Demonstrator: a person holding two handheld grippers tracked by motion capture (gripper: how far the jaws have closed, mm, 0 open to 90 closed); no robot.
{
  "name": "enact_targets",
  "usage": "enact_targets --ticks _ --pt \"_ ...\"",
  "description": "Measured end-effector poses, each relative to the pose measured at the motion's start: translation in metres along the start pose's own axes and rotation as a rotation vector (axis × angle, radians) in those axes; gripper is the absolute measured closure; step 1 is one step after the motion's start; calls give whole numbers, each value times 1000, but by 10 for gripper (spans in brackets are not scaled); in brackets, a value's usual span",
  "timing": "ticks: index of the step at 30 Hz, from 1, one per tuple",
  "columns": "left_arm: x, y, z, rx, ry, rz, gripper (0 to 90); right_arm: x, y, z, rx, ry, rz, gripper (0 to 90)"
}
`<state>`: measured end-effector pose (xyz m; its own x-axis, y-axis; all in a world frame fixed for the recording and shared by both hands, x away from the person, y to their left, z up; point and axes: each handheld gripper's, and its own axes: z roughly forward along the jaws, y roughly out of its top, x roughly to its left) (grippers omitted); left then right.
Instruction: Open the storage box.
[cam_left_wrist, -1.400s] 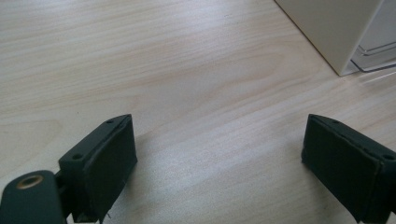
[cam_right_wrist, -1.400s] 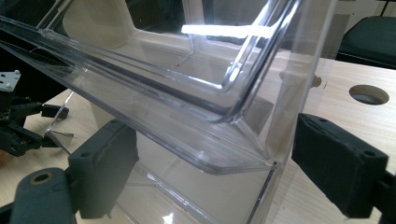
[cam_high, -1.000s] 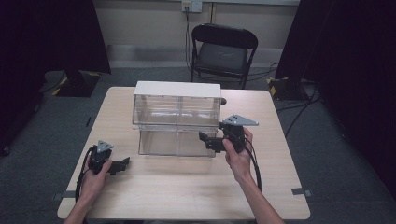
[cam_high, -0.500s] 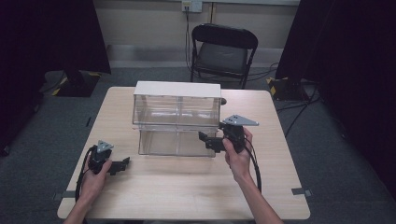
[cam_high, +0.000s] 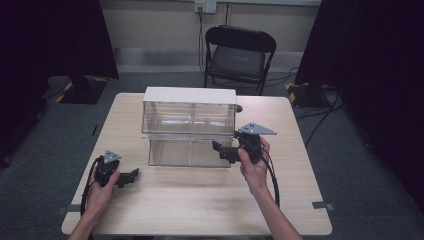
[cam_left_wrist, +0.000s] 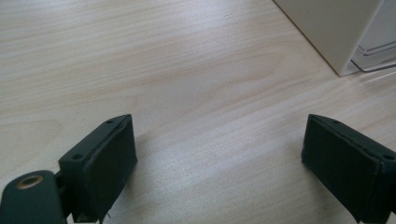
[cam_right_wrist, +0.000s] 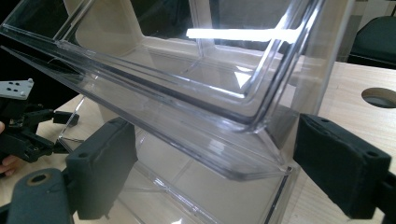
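Clear plastic drawer unit (cam_high: 189, 127) sits mid-desk (cam_high: 200, 200), lower drawer (cam_high: 190, 152) pulled forward. Our right claw (cam_high: 222, 149) is spread wide around that drawer's front right corner, not yet clamped. Left claw (cam_high: 131, 175) rests open on bare wood, well apart. We judge: seat squarely on the lip, close gently.

The left claw (cam_high: 131, 176) rested low on the worktop (cam_high: 200, 210), off the front-left corner of the clear drawer cabinet (cam_high: 190, 127), held in the person's left hand (cam_high: 100, 192). Its jaws stood wide apart with only bare wood between them. The right claw (cam_high: 220, 149) was held in the right hand (cam_high: 255, 167) at the cabinet's front-right corner, jaws spread wide on either side of that corner.
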<state>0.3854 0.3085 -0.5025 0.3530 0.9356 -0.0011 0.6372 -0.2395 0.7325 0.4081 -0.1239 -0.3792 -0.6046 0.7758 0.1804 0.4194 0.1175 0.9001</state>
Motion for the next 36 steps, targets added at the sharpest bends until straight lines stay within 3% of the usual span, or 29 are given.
enact_targets --ticks 36 --pt "0 0 0 0 0 0 95 -1 -1 1 -5 7 11 126"
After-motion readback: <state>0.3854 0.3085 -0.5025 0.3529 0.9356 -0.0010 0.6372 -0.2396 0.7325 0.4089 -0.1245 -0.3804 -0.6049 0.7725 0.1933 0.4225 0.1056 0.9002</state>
